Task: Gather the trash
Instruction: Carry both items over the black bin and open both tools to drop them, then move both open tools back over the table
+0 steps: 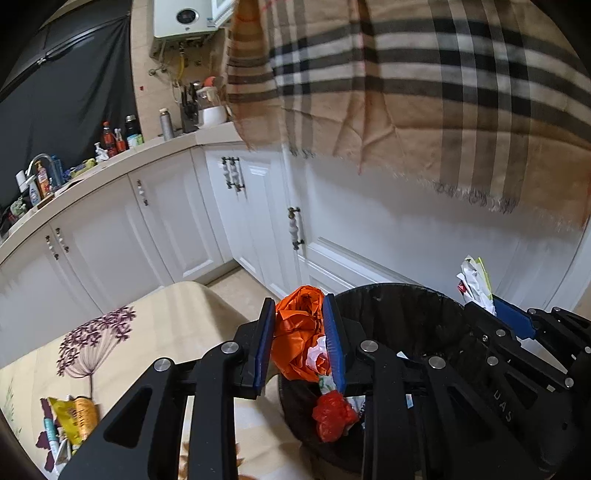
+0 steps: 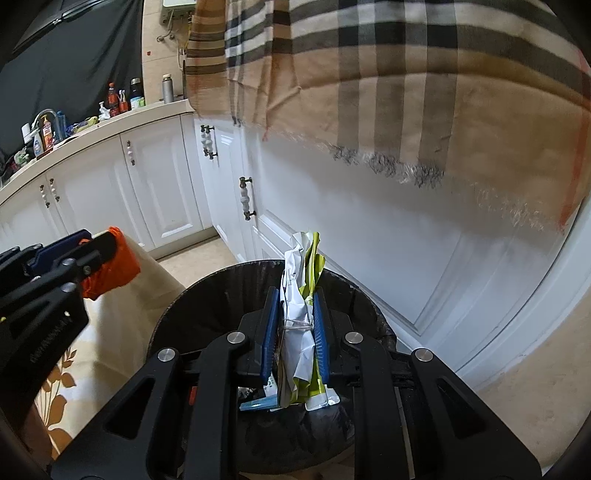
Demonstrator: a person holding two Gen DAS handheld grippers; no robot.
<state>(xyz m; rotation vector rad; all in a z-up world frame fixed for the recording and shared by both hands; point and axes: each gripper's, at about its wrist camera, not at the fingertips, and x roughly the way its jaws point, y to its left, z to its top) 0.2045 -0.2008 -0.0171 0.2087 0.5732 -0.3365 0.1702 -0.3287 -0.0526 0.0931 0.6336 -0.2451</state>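
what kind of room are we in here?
Most likely a home kitchen. White cabinet doors run under a counter holding a tap with soap and sauce bottles beside it, and a wall-mounted water heater hangs above. A black bin stands on the floor.

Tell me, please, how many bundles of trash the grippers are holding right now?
2. The left gripper clamps an orange plastic bag beside the black bin; the right gripper clamps a white-and-yellow wrapper bundle over it.
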